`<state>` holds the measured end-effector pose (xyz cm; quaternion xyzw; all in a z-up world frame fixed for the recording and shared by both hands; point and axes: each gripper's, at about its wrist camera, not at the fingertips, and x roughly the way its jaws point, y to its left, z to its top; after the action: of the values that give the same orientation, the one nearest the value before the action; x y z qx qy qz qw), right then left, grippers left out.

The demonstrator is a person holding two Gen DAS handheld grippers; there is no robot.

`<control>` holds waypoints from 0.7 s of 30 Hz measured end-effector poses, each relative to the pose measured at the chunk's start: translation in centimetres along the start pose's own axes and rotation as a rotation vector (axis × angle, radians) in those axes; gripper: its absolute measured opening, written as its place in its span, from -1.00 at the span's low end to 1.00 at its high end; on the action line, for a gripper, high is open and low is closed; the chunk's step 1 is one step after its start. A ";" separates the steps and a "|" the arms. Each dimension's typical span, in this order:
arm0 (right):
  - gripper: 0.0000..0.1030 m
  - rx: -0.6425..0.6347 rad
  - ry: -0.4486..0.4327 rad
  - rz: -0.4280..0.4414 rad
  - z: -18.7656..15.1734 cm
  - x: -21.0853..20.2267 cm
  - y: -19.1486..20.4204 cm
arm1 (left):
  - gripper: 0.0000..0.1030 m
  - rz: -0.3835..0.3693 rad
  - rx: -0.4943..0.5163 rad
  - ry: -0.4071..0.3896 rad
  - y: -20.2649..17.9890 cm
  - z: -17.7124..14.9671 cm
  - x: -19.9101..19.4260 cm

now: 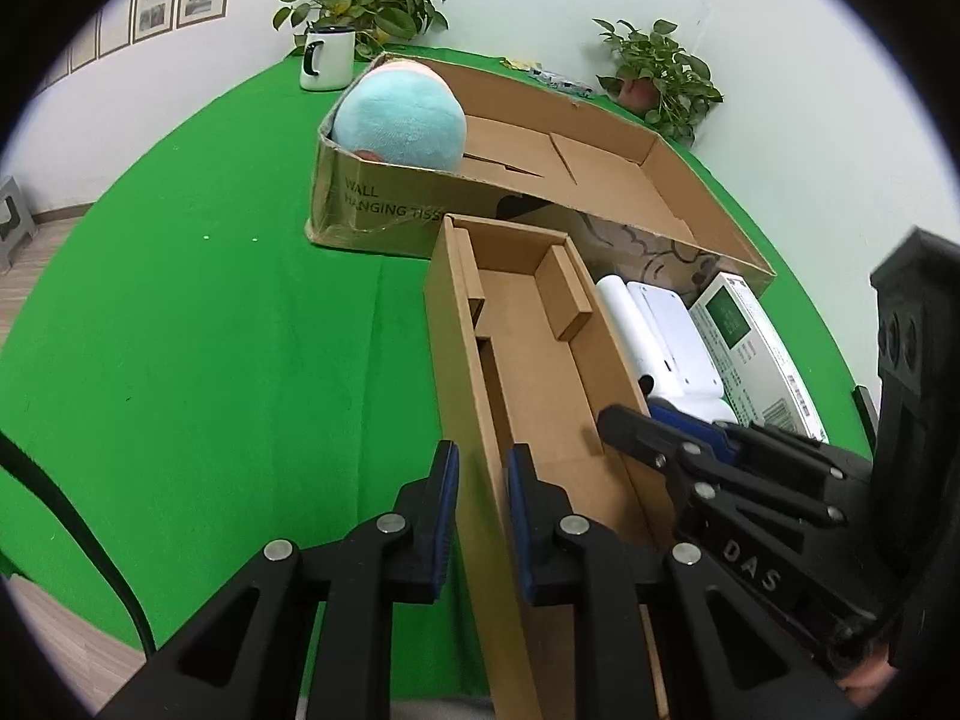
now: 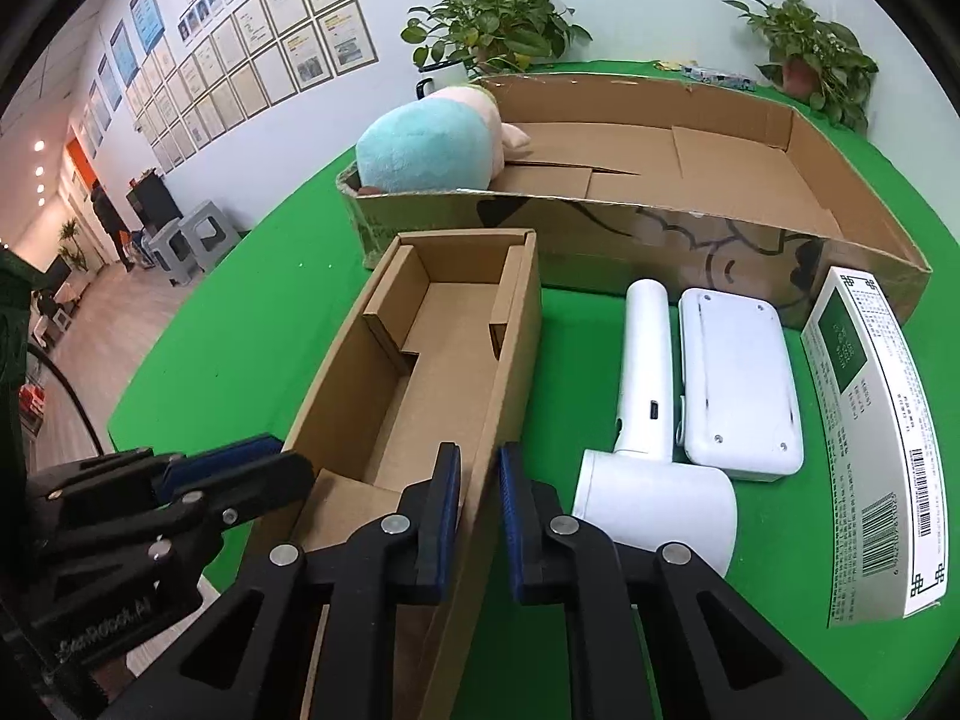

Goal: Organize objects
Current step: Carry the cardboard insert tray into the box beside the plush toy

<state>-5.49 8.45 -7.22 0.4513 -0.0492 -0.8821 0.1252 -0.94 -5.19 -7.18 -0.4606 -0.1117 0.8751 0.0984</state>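
You hold both grippers low at the near end of the small open cardboard box (image 2: 432, 354), your left gripper (image 1: 483, 516) astride its left wall and your right gripper (image 2: 480, 516) astride its right wall. The box sits on a green cloth table (image 1: 210, 360) against a pale wall with two potted plants (image 2: 492, 30), before a large shallow carton (image 2: 690, 180) holding a blue plush toy (image 2: 426, 150); a white hair dryer (image 2: 645, 420), white case (image 2: 741, 378) and printed box (image 2: 870, 444) lie to its right. Each claw's blue pads sit narrowly apart with a box wall between them, apparently pinching it.

Two black plastic two-finger grippers, left (image 1: 483, 516) and right (image 2: 480, 516), each with angular linkage arms, round silver pivot screws and blue ribbed finger pads (image 2: 509, 510). White lettering marks their bodies. A thin black cable (image 1: 90, 540) trails beside the left.
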 end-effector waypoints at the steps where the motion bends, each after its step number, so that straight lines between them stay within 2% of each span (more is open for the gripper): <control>1: -0.78 0.004 0.000 0.001 -0.9 -0.8 -0.1 | -0.69 -0.008 0.000 0.007 0.0 0.1 0.4; 3: -0.78 0.004 -0.001 -0.006 -1.3 -1.0 -0.1 | -0.70 -0.006 0.003 0.026 -0.2 0.1 1.1; 12: -0.77 0.003 -0.032 -0.033 -3.4 -2.1 0.7 | -0.73 0.037 0.037 0.007 -1.1 -1.0 0.5; 16: -0.77 0.035 -0.036 -0.013 -4.0 -2.6 0.4 | -0.75 0.059 0.049 0.009 -1.7 -1.1 0.5; 21: -0.78 0.084 -0.071 0.013 -4.0 -4.1 -0.4 | -0.77 0.067 0.081 -0.057 -3.0 -0.2 -1.3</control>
<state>-0.05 10.06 -6.46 0.4245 -0.0933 -0.8939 0.1099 0.20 -2.63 -5.43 -0.4345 -0.0636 0.8945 0.0843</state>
